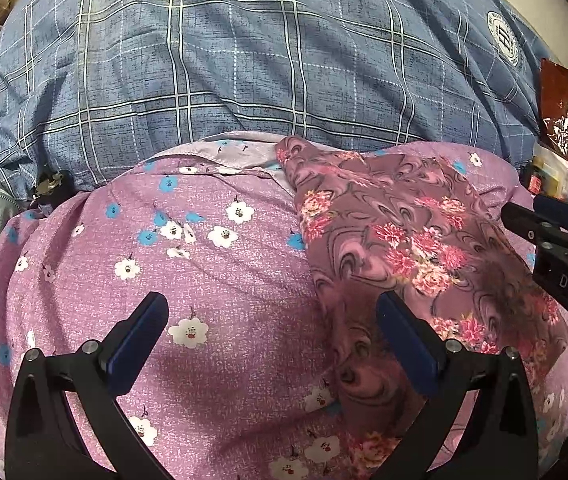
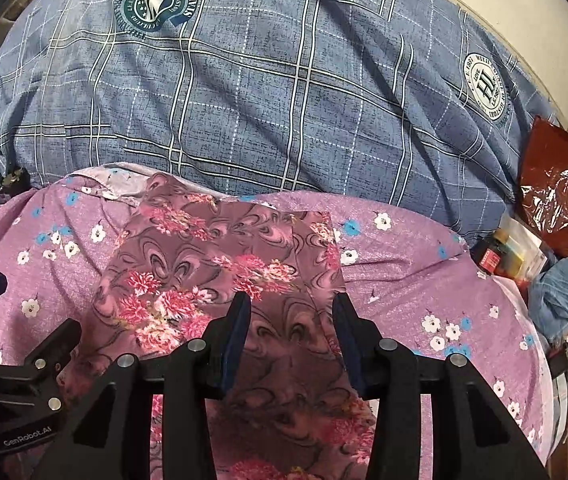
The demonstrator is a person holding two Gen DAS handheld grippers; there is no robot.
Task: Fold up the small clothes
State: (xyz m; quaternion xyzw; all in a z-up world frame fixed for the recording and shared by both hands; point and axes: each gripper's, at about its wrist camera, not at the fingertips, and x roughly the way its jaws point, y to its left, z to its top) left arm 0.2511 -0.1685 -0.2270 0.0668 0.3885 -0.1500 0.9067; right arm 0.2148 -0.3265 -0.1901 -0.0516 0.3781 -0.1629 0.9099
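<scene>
Both the left gripper (image 1: 272,316) and right gripper (image 2: 291,314) tilt downward, jaws apart, over the floral garment (image 2: 220,272).

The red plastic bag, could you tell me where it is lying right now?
In both wrist views the red plastic bag lies at the far right edge, beside the blue plaid quilt and above some small boxes.

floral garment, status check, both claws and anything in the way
Left claw open, empty, over the purple flowered sheet. Right claw open above the floral garment, not gripping. Garment lies flat, partly folded. Nothing in the way.
</scene>
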